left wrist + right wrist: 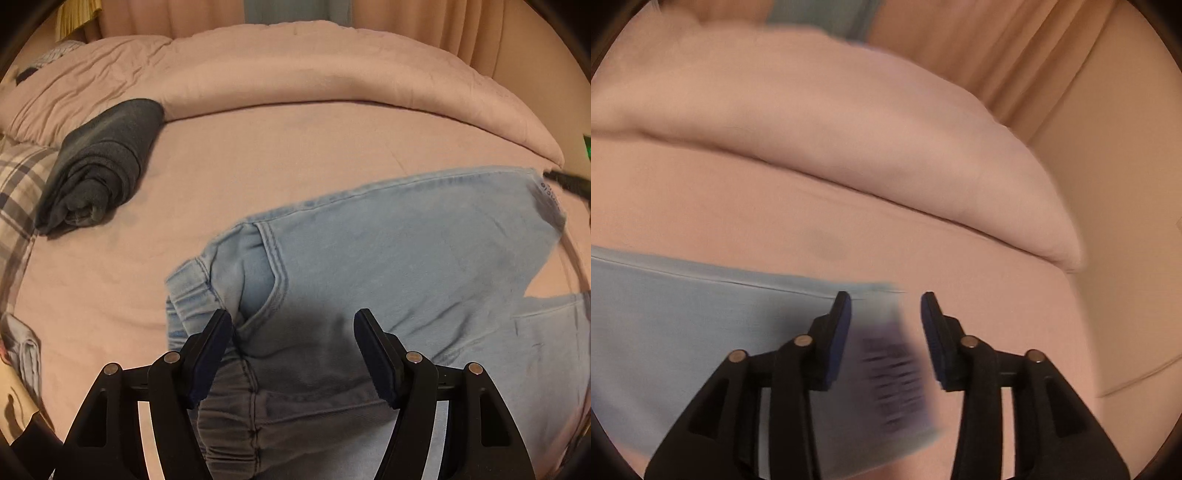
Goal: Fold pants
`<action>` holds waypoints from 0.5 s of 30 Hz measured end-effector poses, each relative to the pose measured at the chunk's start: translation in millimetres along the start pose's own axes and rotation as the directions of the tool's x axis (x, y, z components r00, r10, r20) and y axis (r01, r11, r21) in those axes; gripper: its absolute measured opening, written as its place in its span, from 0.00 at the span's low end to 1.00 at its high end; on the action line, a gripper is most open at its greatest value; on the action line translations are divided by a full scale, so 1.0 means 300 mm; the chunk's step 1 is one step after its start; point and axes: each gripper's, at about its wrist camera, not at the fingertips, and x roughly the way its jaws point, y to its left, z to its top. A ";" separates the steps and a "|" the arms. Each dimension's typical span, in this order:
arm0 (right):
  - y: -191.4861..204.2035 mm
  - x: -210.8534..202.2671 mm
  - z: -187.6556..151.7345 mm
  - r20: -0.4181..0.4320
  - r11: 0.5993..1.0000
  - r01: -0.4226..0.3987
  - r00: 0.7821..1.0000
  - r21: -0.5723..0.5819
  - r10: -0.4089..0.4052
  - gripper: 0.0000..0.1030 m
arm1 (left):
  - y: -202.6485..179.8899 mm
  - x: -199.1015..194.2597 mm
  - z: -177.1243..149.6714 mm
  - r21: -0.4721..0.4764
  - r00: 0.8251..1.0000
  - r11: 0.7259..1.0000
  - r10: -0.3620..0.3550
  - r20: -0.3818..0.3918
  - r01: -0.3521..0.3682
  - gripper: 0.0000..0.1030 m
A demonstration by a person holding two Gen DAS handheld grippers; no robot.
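A dark rolled towel [99, 162] lies on the pink bedsheet [277, 147] beside a plaid pillow [18, 184]; curtains [1015, 55] behind.

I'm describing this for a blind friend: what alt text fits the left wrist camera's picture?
Light blue jeans lie on a pink bed sheet, waistband under the open left gripper, which holds nothing. A rolled dark garment lies far left beside a plaid pillow.

We count 1 pr light-blue pants [388, 258] on 1 bed [258, 147], 1 dark rolled garment [99, 162], 1 plaid pillow [18, 192], 1 pink duvet [314, 66], 1 printed label [894, 376] at the pants' hem, and 2 tongs: left [291, 354], right [886, 339].
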 end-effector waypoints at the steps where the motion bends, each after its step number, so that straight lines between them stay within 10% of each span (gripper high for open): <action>1: 0.044 0.001 -0.031 -0.022 0.994 -0.107 0.994 0.008 0.107 0.42 | -0.001 0.022 -0.012 0.011 0.999 1.000 0.018 -0.027 -0.017 0.67; 4: 0.165 0.099 -0.139 -0.190 0.980 -0.184 0.967 -0.076 0.167 0.43 | -0.012 0.119 -0.068 0.089 0.991 0.991 0.108 -0.074 -0.101 0.77; 6: 0.171 0.105 -0.172 -0.082 0.985 -0.139 0.988 -0.101 0.131 0.50 | 0.013 0.104 -0.068 0.045 0.995 0.996 0.082 -0.049 -0.080 0.78; 10: 0.157 0.095 -0.153 -0.187 0.991 -0.128 0.974 0.025 0.131 0.53 | 0.054 -0.025 -0.074 -0.019 0.999 1.000 0.012 0.042 -0.011 0.78; 15: 0.324 0.030 0.011 -0.101 0.936 -0.317 0.947 -0.153 0.304 0.62 | 0.162 -0.069 -0.058 -0.057 0.994 0.996 0.070 0.079 -0.066 0.78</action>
